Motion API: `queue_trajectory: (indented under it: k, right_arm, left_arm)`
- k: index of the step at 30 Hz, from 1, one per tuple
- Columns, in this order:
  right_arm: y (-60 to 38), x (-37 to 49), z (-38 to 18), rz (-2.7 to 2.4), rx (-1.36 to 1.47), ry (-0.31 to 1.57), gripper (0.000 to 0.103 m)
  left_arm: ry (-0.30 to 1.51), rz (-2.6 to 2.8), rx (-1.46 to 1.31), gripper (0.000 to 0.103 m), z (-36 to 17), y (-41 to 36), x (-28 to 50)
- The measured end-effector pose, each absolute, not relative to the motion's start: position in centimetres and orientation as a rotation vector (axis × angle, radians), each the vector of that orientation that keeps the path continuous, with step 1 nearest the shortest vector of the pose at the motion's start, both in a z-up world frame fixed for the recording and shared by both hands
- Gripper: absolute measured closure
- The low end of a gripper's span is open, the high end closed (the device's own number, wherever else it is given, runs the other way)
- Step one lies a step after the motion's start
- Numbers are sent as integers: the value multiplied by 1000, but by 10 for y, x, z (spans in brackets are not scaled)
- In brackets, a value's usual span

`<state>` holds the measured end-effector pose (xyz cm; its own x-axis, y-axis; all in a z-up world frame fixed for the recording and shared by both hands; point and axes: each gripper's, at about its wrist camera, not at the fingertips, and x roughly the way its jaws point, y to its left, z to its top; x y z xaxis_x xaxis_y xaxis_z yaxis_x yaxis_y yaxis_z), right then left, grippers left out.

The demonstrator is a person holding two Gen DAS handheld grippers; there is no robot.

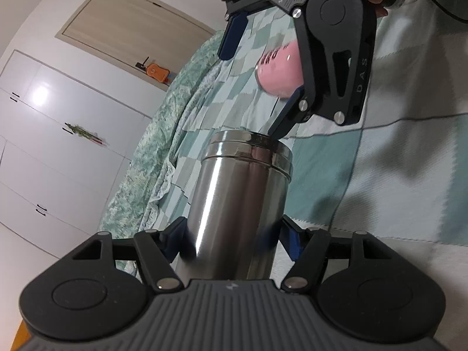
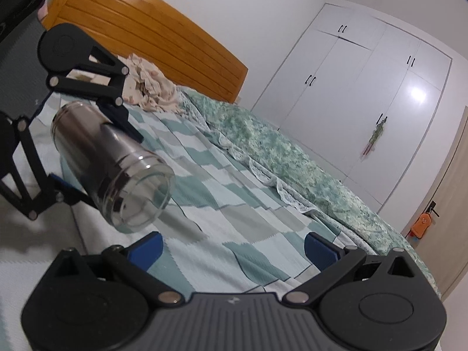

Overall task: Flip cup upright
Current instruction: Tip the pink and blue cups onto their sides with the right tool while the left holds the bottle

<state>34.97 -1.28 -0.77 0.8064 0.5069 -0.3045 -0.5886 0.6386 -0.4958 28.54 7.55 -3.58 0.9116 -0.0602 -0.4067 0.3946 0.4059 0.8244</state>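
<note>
A steel cup (image 1: 234, 204) with a glass rim sits between the blue pads of my left gripper (image 1: 231, 239), which is shut on its body. In the right wrist view the cup (image 2: 108, 163) is held tilted on its side above the bed, open mouth toward the camera, with the left gripper (image 2: 96, 158) around it. My right gripper (image 2: 231, 248) is open and empty, hovering over the bedspread; it also shows in the left wrist view (image 1: 257, 82), just above the cup's rim. A pink cup (image 1: 278, 70) lies on the bed behind it.
A teal and grey checked bedspread (image 2: 234, 204) covers the bed, with a green floral quilt (image 2: 278, 152) along its edge. A wooden headboard (image 2: 152, 29) and a crumpled cloth (image 2: 149, 87) are at the head. White wardrobes (image 2: 365, 87) stand beyond.
</note>
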Motion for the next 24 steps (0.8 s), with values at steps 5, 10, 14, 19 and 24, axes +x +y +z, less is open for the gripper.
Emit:
queue_trajectory:
  k: [5, 10, 14, 19, 24]
  right_arm:
    - [-22, 315, 12, 629, -594, 151, 0]
    - [-45, 271, 26, 615, -577, 187, 0]
    - [-77, 231, 32, 610, -578, 219, 0]
    - [-121, 195, 28, 611, -580, 274, 0]
    - [-164, 173, 16, 606, -573, 352, 0]
  left_arm:
    - [305, -309, 1125, 35, -22, 65, 253]
    - [274, -348, 1130, 35, -16, 47, 216]
    - [260, -393, 1142, 35, -20, 21, 194]
    - [265, -460, 1145, 35, -33, -15, 177]
    - [281, -522, 1149, 35, -51, -48, 177]
